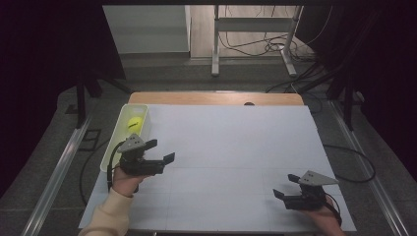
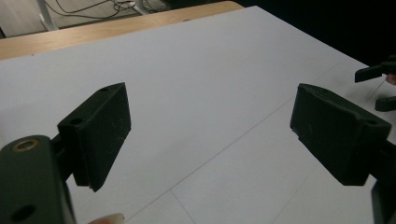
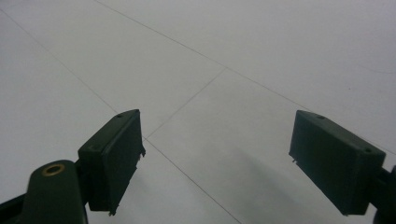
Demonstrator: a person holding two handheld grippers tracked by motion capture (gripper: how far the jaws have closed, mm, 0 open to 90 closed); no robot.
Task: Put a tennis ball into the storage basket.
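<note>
High view: left gripper [image 1: 163, 151] sits left of centre in the frame, just right of a pale green tray [image 1: 112, 142] that lies along the left edge of the white table sheet [image 1: 231, 147]. Yellow-green ball [image 1: 135, 124] rests inside the tray, in its upper half, above and a little left of the left gripper, apart from it. Left gripper's jaws stand wide apart, nothing between them; pointing toward frame right. Right gripper [image 1: 286, 186] is at lower right of the frame, held by a hand [image 1: 327, 216], jaws pointing left, also spread wide and holding nothing. The two grippers are well apart. Left gripper view: both black pads [image 2: 100, 130] frame bare white sheet, gap empty; the right gripper's jaw tips [image 2: 380, 86] show at the far right edge; wooden table edge [image 2: 116, 28] runs across the upper left. Right gripper view: pads [image 3: 114, 156] wide apart over plain white sheet with thin seam lines, nothing gripped.
</note>
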